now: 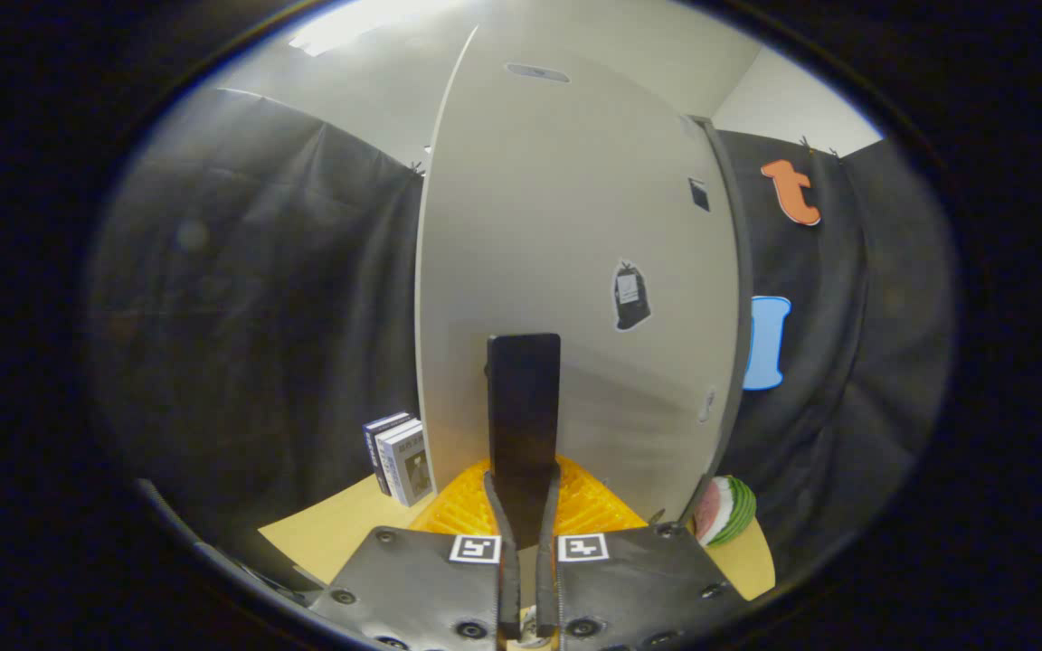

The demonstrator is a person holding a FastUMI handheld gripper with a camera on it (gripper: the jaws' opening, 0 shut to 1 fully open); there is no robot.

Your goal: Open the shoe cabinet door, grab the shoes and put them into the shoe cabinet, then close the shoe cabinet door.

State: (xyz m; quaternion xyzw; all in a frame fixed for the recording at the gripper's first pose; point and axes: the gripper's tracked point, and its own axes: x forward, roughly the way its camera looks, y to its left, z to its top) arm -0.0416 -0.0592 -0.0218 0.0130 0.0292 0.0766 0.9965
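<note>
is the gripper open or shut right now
Shut: the gripper has both fingers pressed on the dark handle standing up from the cabinet door.

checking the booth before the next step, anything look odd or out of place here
One oddity: a watermelon slice lies beside the shoe cabinet door, unrelated to shoes. The gripper is shut on the door's black handle. Nothing looks spilled or damaged.

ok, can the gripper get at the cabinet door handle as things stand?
Looks like yes: the gripper has its fingers closed on either side of the black handle on the white cabinet door, with nothing else between them.
</note>
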